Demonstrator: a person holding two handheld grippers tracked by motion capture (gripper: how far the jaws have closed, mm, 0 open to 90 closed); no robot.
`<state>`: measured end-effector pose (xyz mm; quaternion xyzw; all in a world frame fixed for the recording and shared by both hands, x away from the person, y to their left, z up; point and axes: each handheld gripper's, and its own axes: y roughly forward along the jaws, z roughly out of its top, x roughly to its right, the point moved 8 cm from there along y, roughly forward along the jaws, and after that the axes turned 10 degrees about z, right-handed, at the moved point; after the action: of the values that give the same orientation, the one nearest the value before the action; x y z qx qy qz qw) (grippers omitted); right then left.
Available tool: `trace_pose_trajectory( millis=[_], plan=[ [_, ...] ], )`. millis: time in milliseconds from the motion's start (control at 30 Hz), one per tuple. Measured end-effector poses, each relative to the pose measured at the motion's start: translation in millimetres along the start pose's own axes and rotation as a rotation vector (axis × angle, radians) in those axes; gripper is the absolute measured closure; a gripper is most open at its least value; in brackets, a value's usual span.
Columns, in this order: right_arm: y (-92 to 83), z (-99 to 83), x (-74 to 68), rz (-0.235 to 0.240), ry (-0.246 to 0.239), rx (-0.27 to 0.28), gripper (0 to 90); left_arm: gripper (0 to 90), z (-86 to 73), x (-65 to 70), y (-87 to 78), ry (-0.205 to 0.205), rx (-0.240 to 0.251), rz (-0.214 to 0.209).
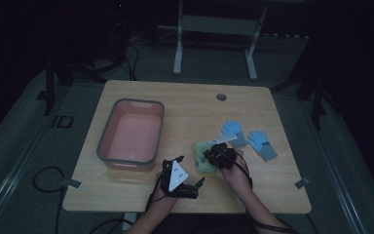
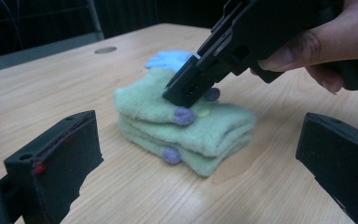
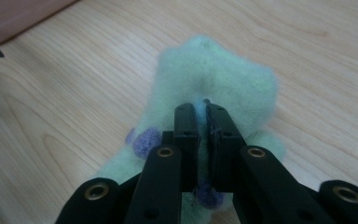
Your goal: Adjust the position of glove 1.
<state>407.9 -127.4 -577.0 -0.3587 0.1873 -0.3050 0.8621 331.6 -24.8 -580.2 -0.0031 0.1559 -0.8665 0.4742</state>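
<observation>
Right claw [image 3: 203, 140] nearly closed, pinching a thin fold of the green fleece gloves [image 2: 186, 128]. Jaws almost touching in the right gripper view, a sliver of fabric caught between the pads. Gloves stacked one on the other near the middle of the worktop [image 1: 185, 195], purple fingertip dots showing at the near edge, the stack lying flat and not lifted. Grip taken on the top layer, probably so as to peel or raise the upper glove off the lower one, or to carry the pair together; which of the two, impossible to tell.

Left claw [image 2: 200, 158] wide open and empty, held low over the worktop just short of the stack, jaws either side of it but well apart from the fleece; seemingly kept ready to steady or take the lower glove. Pink tub [image 1: 131, 134] set to the left, likely the place meant for the gloves. Blue gloves [image 1: 248, 136] lying flat beyond the stack, untouched.
</observation>
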Motion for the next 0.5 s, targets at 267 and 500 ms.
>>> trace_pose_trajectory(
  millis=[267,500],
  plan=[
    [-13.6,4.3,1.8,0.028,-0.01,0.05,71.7,0.0,3.3,0.5,2.9,0.047,-0.086,-0.045],
    [-34.8,20.5,21.0,0.05,-0.02,0.097,63.6,5.5,19.5,-2.0,2.6,0.053,-0.066,-0.185]
  ],
)
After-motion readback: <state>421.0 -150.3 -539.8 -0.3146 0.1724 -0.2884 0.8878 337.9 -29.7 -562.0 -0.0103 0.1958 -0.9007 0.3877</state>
